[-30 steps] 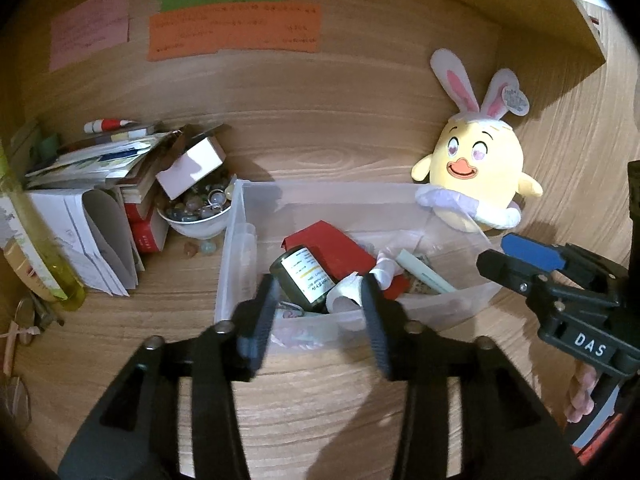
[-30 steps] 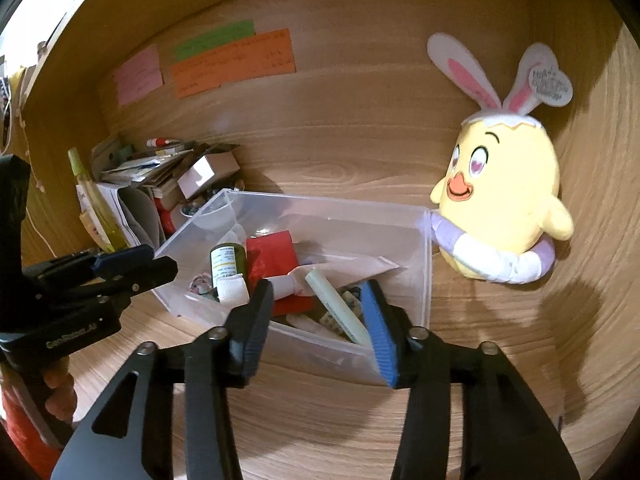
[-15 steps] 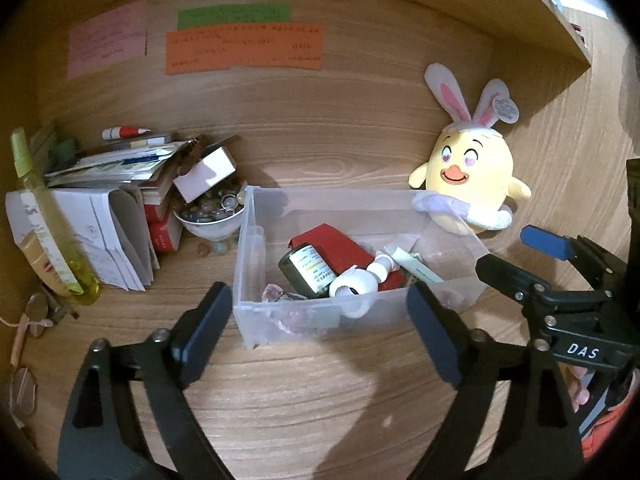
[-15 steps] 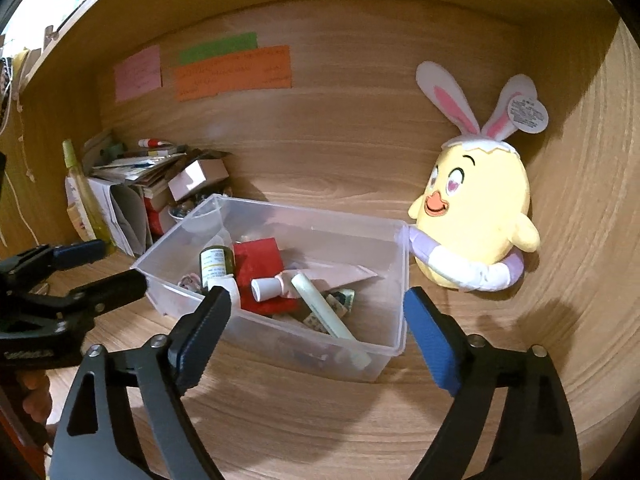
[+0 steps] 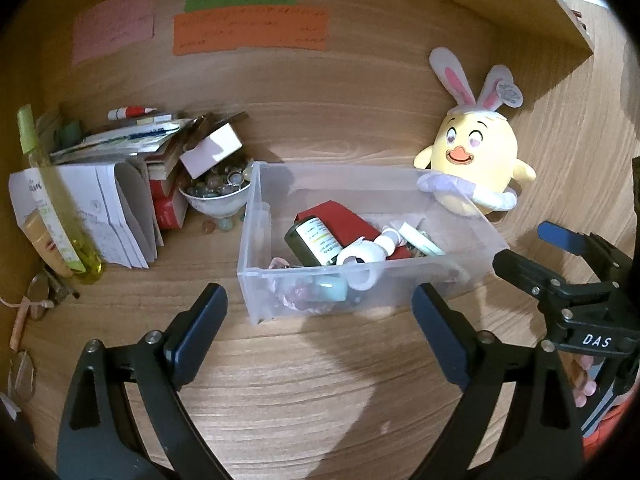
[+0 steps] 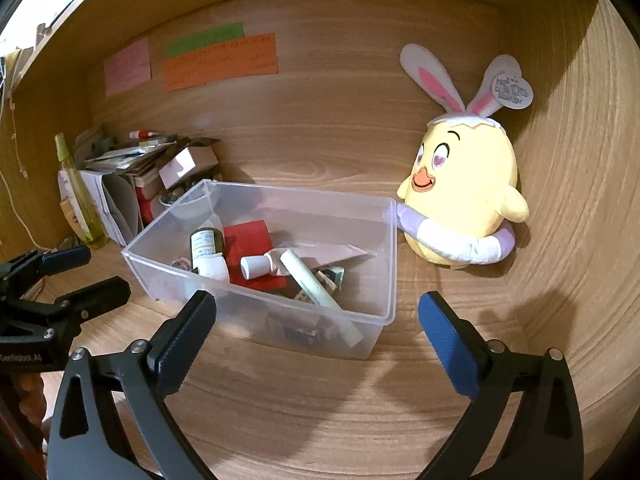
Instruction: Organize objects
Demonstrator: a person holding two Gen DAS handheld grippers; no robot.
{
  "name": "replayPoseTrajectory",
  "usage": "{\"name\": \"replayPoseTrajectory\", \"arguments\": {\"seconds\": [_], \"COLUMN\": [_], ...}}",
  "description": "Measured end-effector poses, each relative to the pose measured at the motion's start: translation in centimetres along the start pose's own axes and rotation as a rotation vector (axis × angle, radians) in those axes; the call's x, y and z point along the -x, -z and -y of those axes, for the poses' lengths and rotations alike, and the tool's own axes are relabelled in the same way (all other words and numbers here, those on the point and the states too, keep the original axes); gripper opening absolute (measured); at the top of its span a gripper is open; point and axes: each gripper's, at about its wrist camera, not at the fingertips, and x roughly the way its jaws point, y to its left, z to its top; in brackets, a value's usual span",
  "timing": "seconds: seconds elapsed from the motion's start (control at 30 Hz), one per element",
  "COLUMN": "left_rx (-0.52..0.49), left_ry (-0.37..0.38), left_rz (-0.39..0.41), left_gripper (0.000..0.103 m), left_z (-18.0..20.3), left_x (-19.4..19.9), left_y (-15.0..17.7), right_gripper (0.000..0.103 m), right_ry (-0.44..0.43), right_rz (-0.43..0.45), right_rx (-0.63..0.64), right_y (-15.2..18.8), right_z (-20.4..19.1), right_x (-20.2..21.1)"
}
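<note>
A clear plastic bin (image 5: 250, 232) (image 6: 391, 256) stands on the wooden shelf. In it lie a dark bottle with a white label (image 5: 316, 240) (image 6: 206, 246), a red card (image 5: 344, 220), a white tube (image 6: 260, 266) and a pale green stick (image 6: 316, 284). My left gripper (image 5: 318, 300) hangs just short of the bin's near wall, its jaws opening wide with nothing between the pads. My right gripper (image 6: 317, 302) stands the same way at the bin's right front corner, jaws opening and empty. A yellow bunny-eared plush (image 5: 472, 160) (image 6: 468, 184) leans against the bin's far right corner.
Left of the bin sit a heap of papers and booklets (image 5: 120, 140), a white bowl of glass beads (image 5: 216, 192) and a yellow-green spray bottle (image 5: 56, 200). Coloured notes (image 5: 248, 28) stick to the back wall. A wooden side wall (image 6: 580, 200) closes the right.
Both grippers were narrow at the bin's near wall a second ago. They have spread wide and drawn back from it. The bin and its contents have stayed put.
</note>
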Motion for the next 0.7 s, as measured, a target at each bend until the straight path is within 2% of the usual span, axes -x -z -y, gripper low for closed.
{"name": "replayPoseTrajectory", "arguments": {"seconds": [0.7], "left_rx": [0.029], "left_ry": [-0.002], "left_rz": [-0.009], "left_gripper": [0.095], "left_z": [-0.54], "left_x": [-0.18], "left_y": [0.14], "right_gripper": [0.101], "right_ry": [-0.014], "right_rz": [-0.007], "right_rx": [-0.004], "right_y": [0.23], "right_z": [-0.45], "right_x": [0.19]}}
